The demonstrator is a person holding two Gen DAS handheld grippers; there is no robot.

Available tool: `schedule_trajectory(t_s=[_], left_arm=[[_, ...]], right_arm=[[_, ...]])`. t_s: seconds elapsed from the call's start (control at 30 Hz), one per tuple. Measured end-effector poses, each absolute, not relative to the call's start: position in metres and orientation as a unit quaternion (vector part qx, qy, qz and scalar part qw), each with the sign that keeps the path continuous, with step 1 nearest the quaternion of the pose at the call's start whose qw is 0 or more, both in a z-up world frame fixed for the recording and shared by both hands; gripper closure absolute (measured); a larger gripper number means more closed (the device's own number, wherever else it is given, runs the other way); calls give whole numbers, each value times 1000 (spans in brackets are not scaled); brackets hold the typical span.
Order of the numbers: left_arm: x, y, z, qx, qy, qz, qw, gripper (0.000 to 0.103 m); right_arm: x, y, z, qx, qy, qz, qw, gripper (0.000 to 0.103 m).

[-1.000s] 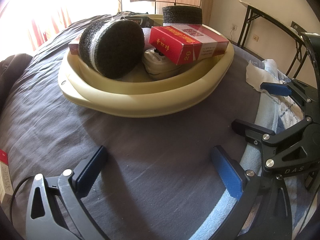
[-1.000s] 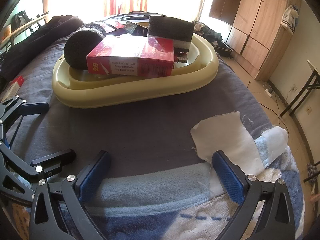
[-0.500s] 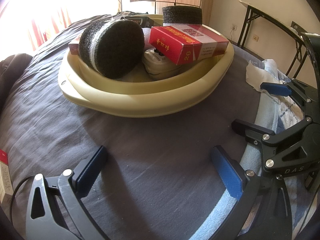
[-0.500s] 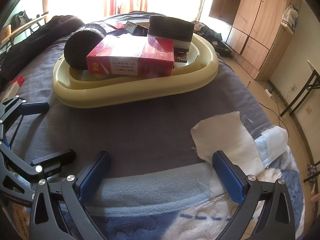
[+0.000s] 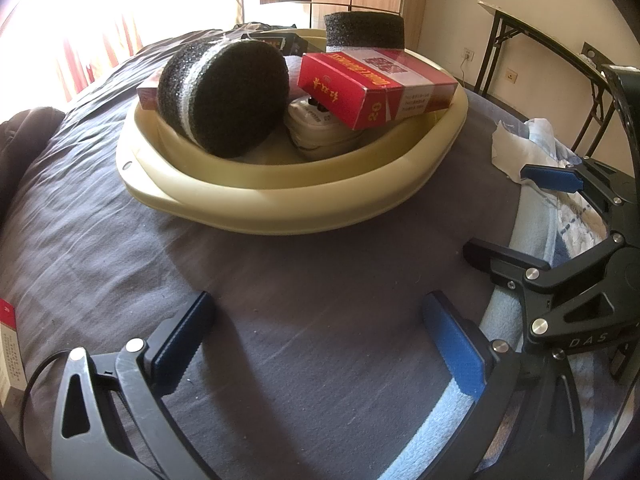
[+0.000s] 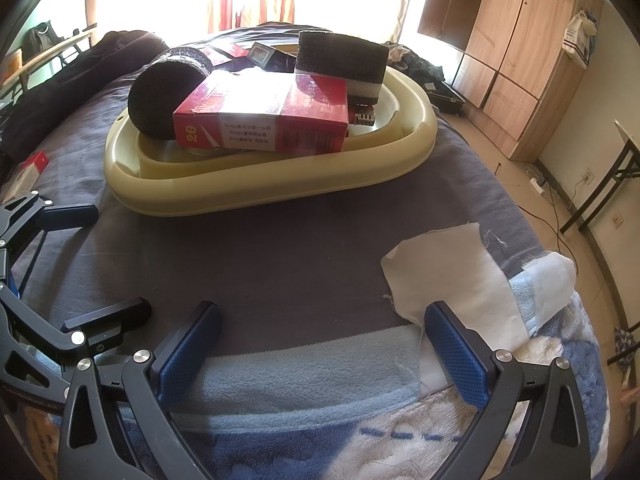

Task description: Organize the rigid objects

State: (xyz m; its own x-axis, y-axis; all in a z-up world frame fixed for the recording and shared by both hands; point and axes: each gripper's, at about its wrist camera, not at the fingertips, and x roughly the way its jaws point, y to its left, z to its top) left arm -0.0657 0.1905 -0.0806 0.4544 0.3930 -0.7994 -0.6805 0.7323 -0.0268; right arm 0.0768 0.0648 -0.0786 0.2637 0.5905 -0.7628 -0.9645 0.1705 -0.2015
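A cream plastic basin (image 5: 280,204) (image 6: 280,196) sits on a grey bedsheet. It holds a red carton (image 5: 372,84) (image 6: 264,120), a round black foam disc (image 5: 228,92) (image 6: 164,96), a second black foam block (image 5: 364,34) (image 6: 340,60) and a white object (image 5: 320,136) under the carton. My left gripper (image 5: 316,336) is open and empty, short of the basin. My right gripper (image 6: 320,344) is open and empty over the blue blanket edge. Each gripper shows in the other's view, the right one (image 5: 532,216) and the left one (image 6: 96,256).
A small red-and-white box (image 5: 8,352) (image 6: 28,172) lies on the sheet at the left. A white cloth (image 6: 452,280) (image 5: 516,148) and a blue fleece blanket (image 6: 304,376) lie at the right. Wardrobe (image 6: 512,52) and folding table (image 5: 544,64) stand beyond the bed.
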Motion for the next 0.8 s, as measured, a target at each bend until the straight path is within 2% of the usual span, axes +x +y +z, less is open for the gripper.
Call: schedule_trajectory(t_s=[0.8], left_arm=[[-66,190,-81,-175,411,322,835,0]], right_arm=[[76,66,-79,-346,270,543,716,0]])
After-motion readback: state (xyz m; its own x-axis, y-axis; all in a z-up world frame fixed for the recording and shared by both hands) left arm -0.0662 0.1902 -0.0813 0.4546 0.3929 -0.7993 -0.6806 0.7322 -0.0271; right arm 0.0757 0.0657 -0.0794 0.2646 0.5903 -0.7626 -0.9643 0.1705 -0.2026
